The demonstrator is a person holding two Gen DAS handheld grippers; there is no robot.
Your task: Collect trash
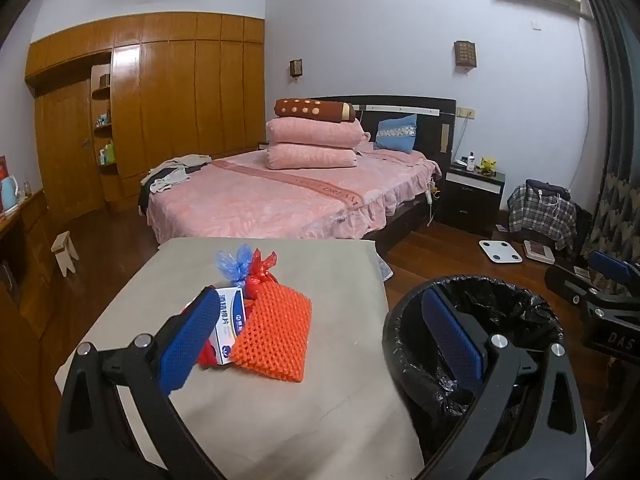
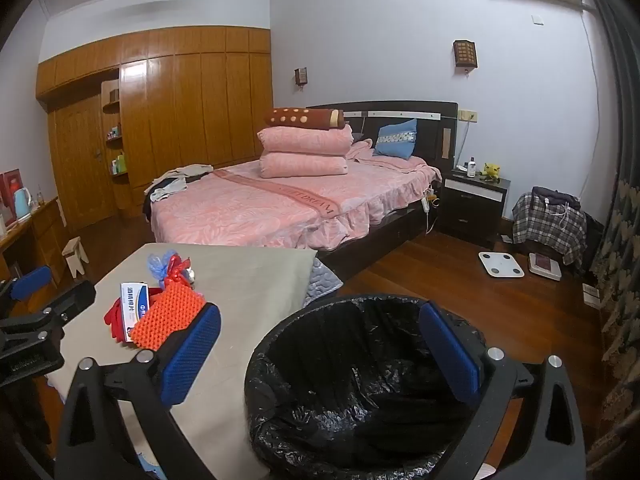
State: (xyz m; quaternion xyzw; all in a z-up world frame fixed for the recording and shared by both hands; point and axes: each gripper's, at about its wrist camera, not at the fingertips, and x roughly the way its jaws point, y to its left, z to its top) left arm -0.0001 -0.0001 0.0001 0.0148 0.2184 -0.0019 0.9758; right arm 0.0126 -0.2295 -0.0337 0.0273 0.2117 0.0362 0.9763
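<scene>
Tilting downward, both grippers' fingers (image 1: 188, 340) (image 2: 448, 352) spread wide, holding nothing.

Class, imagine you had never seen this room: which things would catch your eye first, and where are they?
The bright pile of trash on the grey table stands out first: an orange foam net, a small white box and knotted red and blue bags. Beside the table stands a black-lined bin, and behind lies a pink bed.

Orange foam net (image 1: 274, 338); red bag (image 1: 260, 276); blue bag (image 1: 234, 266); black bin liner (image 2: 360, 380); pink floral-patterned bedspread (image 1: 256, 204); plaid cloth (image 2: 550, 220).
</scene>
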